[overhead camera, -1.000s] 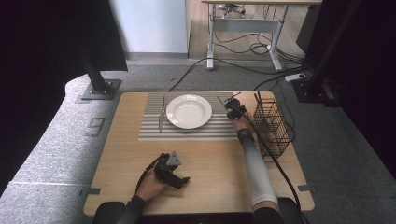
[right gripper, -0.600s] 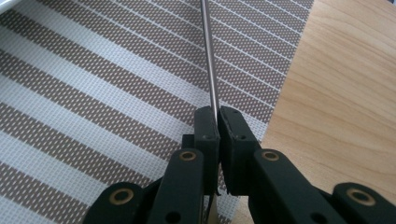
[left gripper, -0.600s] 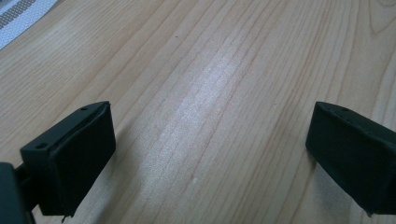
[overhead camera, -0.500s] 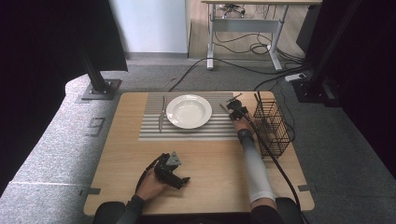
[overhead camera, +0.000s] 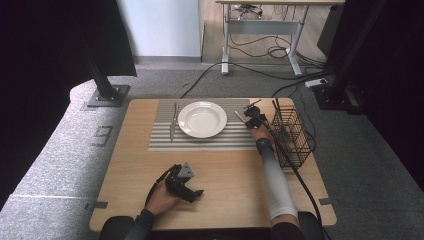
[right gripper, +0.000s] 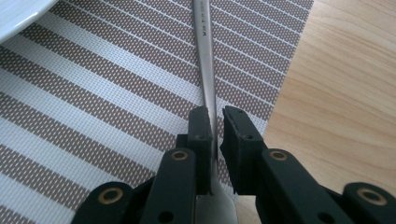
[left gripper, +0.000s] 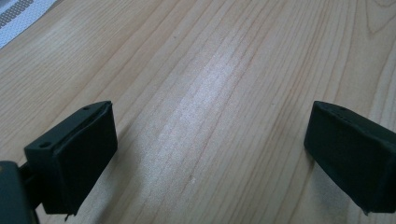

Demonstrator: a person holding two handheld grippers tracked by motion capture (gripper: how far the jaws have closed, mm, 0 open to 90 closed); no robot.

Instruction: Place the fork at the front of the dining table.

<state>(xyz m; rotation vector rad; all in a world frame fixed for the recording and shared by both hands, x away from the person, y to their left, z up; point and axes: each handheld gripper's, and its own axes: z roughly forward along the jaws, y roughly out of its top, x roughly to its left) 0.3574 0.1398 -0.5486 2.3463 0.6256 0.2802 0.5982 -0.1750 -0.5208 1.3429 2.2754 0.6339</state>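
Note:
A metal utensil (right gripper: pixel 205 60) lies on the striped placemat (right gripper: pixel 93 107) just right of the white plate (overhead camera: pixel 202 119). Its handle runs between the jaws of my right gripper (right gripper: pixel 216 121), which have just been opening. The handle rests against one pad, and a thin gap shows at the other. In the high view the right gripper (overhead camera: pixel 248 116) sits at the mat's right edge, next to the utensil (overhead camera: pixel 240 115). My left gripper (left gripper: pixel 210 140) stands wide open over bare wood with nothing between its jaws. From above, that left gripper (overhead camera: pixel 196 192) is low at the table's front left.
A fork (overhead camera: pixel 173 122) lies on the placemat left of the plate. A black wire basket (overhead camera: pixel 290 135) stands at the table's right edge, close to my right forearm. The gripper's cable runs along the right side of the wooden table (overhead camera: pixel 230 185).

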